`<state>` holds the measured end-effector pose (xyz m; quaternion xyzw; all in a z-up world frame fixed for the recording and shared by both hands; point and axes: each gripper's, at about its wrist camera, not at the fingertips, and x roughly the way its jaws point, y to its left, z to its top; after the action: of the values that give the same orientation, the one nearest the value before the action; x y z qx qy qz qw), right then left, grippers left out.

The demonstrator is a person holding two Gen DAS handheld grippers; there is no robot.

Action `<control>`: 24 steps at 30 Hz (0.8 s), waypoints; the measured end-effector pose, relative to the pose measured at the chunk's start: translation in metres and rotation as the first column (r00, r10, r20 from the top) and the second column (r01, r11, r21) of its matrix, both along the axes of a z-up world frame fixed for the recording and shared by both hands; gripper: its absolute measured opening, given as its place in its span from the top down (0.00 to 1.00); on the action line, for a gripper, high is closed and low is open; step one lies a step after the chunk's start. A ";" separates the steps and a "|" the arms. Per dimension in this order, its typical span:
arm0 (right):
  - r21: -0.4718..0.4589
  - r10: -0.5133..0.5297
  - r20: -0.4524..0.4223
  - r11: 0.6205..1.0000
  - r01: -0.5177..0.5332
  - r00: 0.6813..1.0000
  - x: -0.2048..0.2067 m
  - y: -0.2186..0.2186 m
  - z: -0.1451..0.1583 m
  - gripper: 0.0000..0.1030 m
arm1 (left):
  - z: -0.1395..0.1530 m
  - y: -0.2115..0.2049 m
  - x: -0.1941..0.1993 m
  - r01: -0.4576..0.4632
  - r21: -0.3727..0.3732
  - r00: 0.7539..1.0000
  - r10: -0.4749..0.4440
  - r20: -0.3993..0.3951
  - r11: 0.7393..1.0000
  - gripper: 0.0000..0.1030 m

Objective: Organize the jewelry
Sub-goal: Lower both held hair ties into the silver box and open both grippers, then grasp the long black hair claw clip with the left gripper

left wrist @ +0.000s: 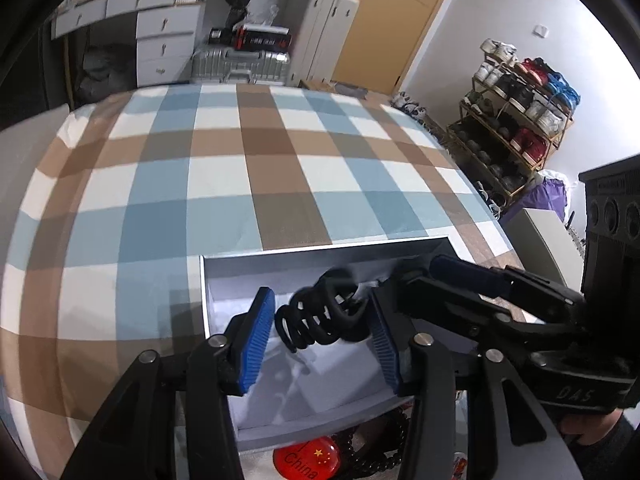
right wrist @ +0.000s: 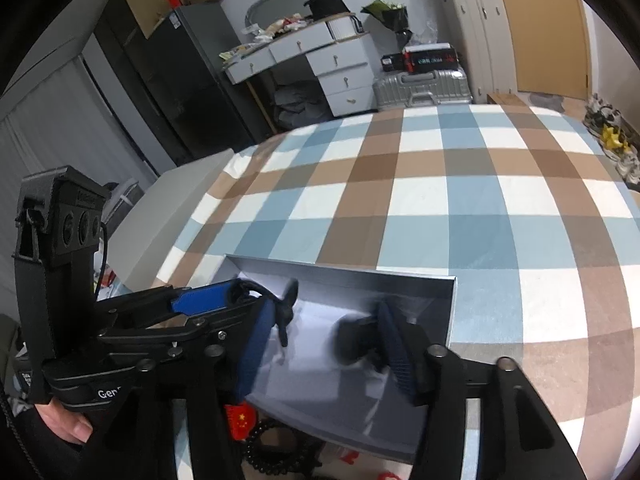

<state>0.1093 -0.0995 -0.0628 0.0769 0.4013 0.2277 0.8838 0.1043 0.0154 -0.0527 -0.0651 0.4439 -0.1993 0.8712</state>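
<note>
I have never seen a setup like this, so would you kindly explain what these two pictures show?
A person holds two hand-held grippers, each with a camera looking along its blue fingers. One picture is from the left gripper, the other from the right gripper. Both hover over an open grey box on a checked bedspread. A black spiral hair tie sits between the left fingers; the pads seem not to press it. In front of the box lie a red badge and a black bead bracelet.

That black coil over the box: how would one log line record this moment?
black coil over white box | left gripper open around coil | right gripper open | bed
</note>
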 end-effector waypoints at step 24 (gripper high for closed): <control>0.016 -0.114 0.242 0.993 0.113 0.963 -0.056 -0.031 0.046 0.04 | 0.026 0.014 -0.041 -0.126 0.084 0.973 0.106 0.207 0.988 0.22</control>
<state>0.0534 -0.1309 -0.0164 0.0724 0.2848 0.1850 0.9378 0.0631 0.0291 -0.0266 -0.0281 0.3578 -0.1318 0.9240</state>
